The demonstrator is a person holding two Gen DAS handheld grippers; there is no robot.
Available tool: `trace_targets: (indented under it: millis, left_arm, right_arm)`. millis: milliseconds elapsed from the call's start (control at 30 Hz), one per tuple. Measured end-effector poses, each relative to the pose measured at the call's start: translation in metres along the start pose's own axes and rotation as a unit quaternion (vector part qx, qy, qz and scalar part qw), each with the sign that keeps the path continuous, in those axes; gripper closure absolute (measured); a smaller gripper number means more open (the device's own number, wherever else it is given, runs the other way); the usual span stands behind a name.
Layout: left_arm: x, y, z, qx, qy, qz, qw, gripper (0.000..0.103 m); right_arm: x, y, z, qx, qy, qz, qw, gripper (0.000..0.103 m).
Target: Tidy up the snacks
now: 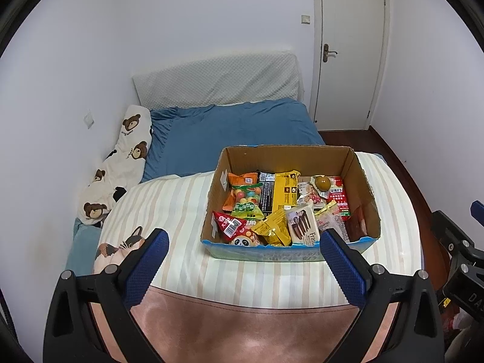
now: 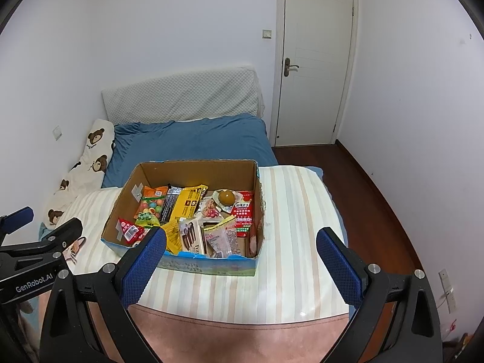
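An open cardboard box [image 1: 360, 181] [image 2: 121, 208] sits on a striped quilt [image 1: 169, 211] [image 2: 290, 211] on the bed. It holds several snack packets: a yellow bag [image 1: 286, 192] [image 2: 187, 204], a red triangular packet [image 1: 230, 224] [image 2: 130, 231], a chocolate-stick box [image 1: 302, 224] [image 2: 190, 234] and a red packet [image 1: 338, 201] [image 2: 243, 214]. My left gripper [image 1: 243, 239] hangs open in front of the box's near edge, holding nothing. My right gripper [image 2: 240, 239] is open too, just before the box's near right corner. The left gripper's body also shows at the right wrist view's left edge.
A blue sheet [image 1: 230, 133] [image 2: 193, 142] and pale headboard cushion [image 1: 217, 81] lie behind the box. A bear-print pillow [image 1: 121, 163] [image 2: 87, 166] lines the left wall. A pink blanket [image 1: 242, 332] covers the near bed. A closed white door [image 2: 314, 60] and wooden floor [image 2: 363, 196] are at right.
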State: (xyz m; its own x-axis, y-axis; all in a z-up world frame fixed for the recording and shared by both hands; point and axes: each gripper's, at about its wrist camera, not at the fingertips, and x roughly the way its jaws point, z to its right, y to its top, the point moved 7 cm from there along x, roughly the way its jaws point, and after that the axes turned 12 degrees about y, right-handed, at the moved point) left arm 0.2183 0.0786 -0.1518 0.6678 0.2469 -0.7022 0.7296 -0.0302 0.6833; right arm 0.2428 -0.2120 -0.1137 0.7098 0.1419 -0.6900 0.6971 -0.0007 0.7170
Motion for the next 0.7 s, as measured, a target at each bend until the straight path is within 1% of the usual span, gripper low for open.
trace_targets:
  millis: [700]
  left_arm:
    - [-0.0025,0.0045,0.0064,0.006,-0.013,0.003,0.9999,0.001]
  right_arm:
    - [-0.0029,0.0013,0.0033,0.007,-0.009,0.008,1.000,0.002]
